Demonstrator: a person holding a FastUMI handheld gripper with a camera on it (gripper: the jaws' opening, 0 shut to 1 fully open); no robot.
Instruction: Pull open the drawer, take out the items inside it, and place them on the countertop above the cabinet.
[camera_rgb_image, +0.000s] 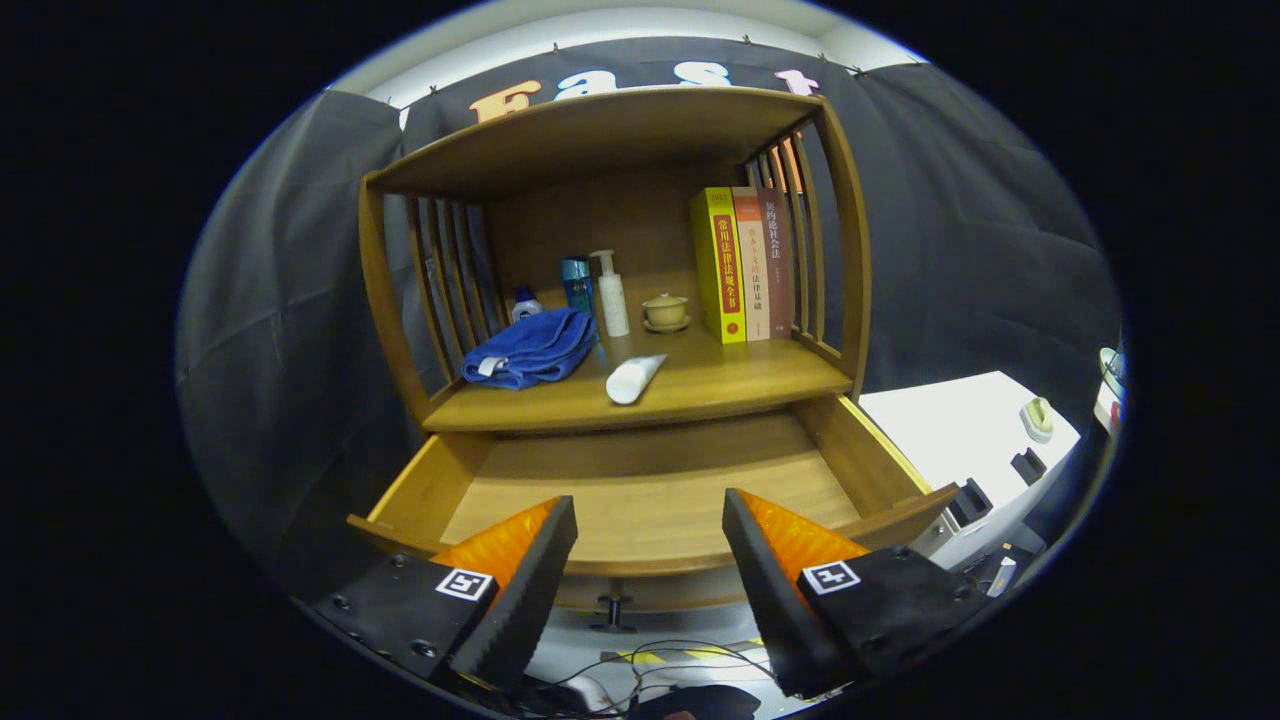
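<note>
The wooden drawer (860, 455) stands pulled out below the cabinet's countertop (740, 385); only bare wood shows on its floor. On the countertop lie a white tube (633, 379) near the front edge and a folded blue towel (530, 349) to its left. My gripper (650, 520) hovers open above the drawer's front edge, nothing between its fingers. The drawer's knob (614, 610) shows below, between the fingers.
At the countertop's back stand a small blue-capped bottle (524, 303), a blue bottle (577, 283), a white pump bottle (611, 293), a lidded ceramic cup (665, 311) and three upright books (745, 263). A white table (965, 430) with small objects is to the right. Cables lie on the floor below.
</note>
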